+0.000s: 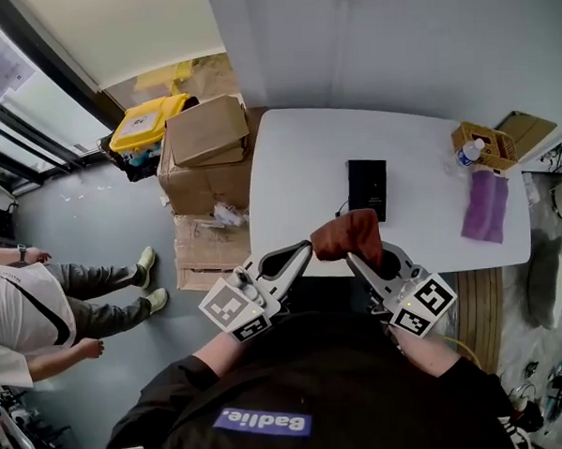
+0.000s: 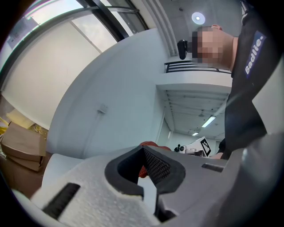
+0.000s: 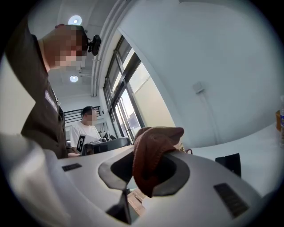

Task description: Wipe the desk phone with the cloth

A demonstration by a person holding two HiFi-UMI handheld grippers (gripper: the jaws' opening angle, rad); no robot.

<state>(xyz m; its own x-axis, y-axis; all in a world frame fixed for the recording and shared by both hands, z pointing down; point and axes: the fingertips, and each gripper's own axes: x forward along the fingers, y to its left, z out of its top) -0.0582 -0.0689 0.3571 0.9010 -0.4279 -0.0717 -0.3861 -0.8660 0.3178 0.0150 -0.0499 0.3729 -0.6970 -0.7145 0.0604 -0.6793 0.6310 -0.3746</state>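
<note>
A reddish-brown knitted cloth is held bunched up just on the near side of the flat black desk phone, which lies on the white table. The cloth is clamped by the right gripper, and its edge is pinched by the left gripper.

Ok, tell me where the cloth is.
Head view, centre: cloth pinched between left gripper and right gripper, over the near edge of the table, just before the black phone.

I see a white table bearing a black phone mid-table, with a basket and a purple cloth at its right.
</note>
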